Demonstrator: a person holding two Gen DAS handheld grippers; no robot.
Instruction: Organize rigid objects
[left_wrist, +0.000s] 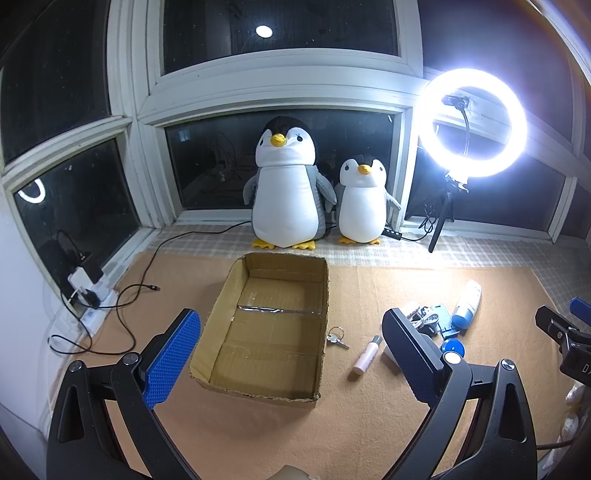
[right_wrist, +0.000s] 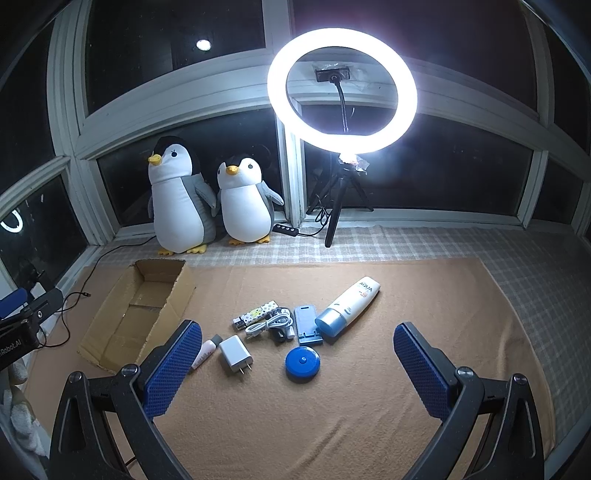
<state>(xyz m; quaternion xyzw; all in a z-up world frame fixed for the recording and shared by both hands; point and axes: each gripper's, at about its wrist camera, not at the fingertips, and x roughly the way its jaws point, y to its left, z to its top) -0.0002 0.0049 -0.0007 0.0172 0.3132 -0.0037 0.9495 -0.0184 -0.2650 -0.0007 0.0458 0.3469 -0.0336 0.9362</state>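
Looking around: an orange mat (right_wrist: 332, 406) lies in front of a dark window.
Left gripper (left_wrist: 291, 354): its blue fingers (left_wrist: 170, 358) are wide apart and hold nothing. It hangs above the mat, over the near end of the box.
Right gripper (right_wrist: 297, 365): its fingers (right_wrist: 421, 373) are wide apart too, with nothing between them. It hangs above the mat, near the pile of small things.
Cardboard box (left_wrist: 266, 328): it sits on the left part of the mat, top open, nothing inside.
Keys (left_wrist: 336, 338): they lie on the mat just beside the right wall of the box.
Pink tube (left_wrist: 365, 354): it lies on the mat near the keys, to their right.
White plug (right_wrist: 235, 355): it lies just beside the pink tube.
Blue round case (right_wrist: 302, 363): it lies flat, near the plug.
White bottle (right_wrist: 349, 306): it lies on its side with its blue cap toward the camera.
Blue stand (right_wrist: 306, 324): it touches the bottle's cap.
White cable (right_wrist: 269, 323): it is coiled up beside the blue stand.
Patterned lighter (right_wrist: 255, 314): it lies at the left of the cable.
Two toy penguins (left_wrist: 291, 184): they stand side by side at the window.
Ring light (right_wrist: 341, 90): it glows on a tripod, right of the penguins.
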